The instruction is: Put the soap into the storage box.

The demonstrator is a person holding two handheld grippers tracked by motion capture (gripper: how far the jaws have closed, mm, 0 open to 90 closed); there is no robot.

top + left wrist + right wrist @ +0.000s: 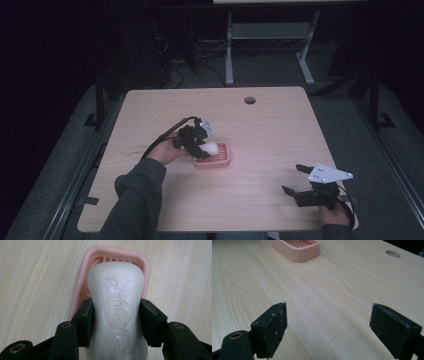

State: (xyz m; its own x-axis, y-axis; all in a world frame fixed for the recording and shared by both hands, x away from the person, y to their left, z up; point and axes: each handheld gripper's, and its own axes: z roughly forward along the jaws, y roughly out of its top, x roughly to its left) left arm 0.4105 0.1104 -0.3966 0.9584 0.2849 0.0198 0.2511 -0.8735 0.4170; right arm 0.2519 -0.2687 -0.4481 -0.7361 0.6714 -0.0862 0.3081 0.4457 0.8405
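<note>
A white bar of soap [117,307] with raised lettering is clamped between the two black jaws of my left gripper [116,322]. It hangs over a pink slatted soap dish [82,277] on the wooden table; I cannot tell whether it touches the dish. From above, the left gripper [197,142] holds the soap [210,148] at the left end of the dish [220,161]. My right gripper [295,180] stands open near the table's front right corner, nothing between its jaws. In the right gripper view the gripper [328,322] looks along bare wood toward the dish [297,248].
The table [260,130] has a round cable hole [249,100] near its far edge, also seen as the hole [393,253]. A white desk frame [270,45] stands on the floor beyond. Dark cables lie on the floor behind the table.
</note>
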